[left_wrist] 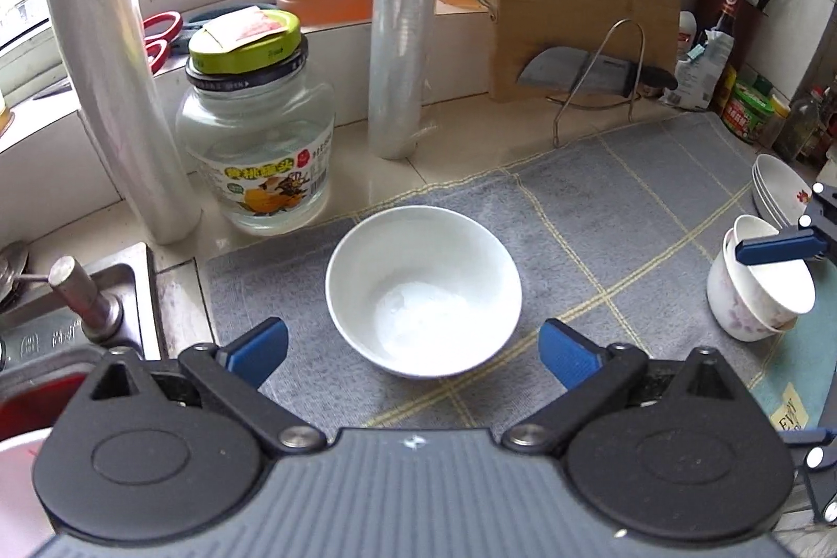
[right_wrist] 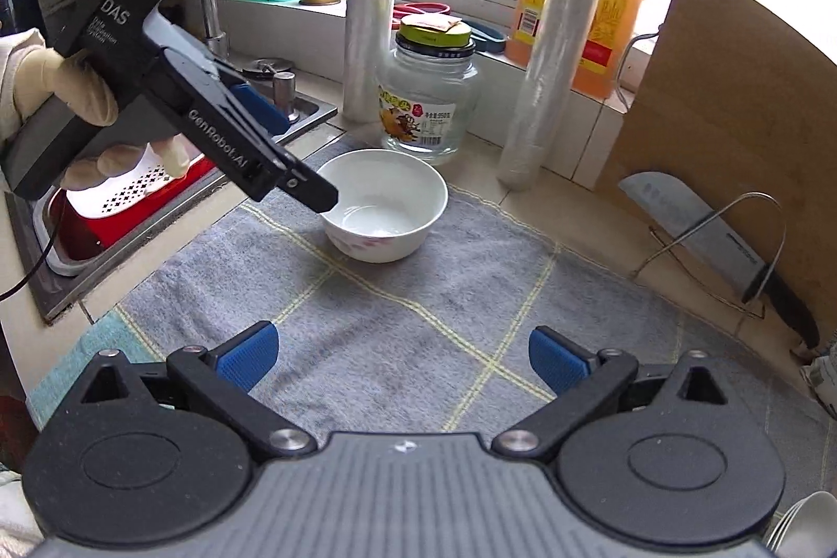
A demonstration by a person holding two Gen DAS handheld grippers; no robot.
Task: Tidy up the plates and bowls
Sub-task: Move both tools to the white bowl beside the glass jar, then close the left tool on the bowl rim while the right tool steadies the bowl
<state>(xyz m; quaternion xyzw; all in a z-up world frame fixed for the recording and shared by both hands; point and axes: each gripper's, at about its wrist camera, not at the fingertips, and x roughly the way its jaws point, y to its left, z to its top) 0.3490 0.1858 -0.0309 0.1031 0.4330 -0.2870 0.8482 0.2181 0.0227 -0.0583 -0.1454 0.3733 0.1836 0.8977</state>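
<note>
A white bowl point(left_wrist: 422, 291) sits upright on a grey checked mat point(left_wrist: 601, 213) near a glass jar point(left_wrist: 256, 139). The left gripper point(left_wrist: 413, 349) hovers over it w/ jaws spread wide — likely lined up to grab the rim. The right gripper point(right_wrist: 400, 359), also spread, holds nothing. Bowl's empty, glossy — faint pink floral print outside.

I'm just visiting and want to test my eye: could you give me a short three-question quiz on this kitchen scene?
1. True or false: the left gripper is shut on the white bowl.
2. What does that bowl rest on: A) bare counter, B) grey cloth, C) sink?
3. Which lidded thing stands just behind the bowl?

Key: 1. False, its jaws are open and hold nothing. 2. B. 3. The glass jar with the green lid.
</note>
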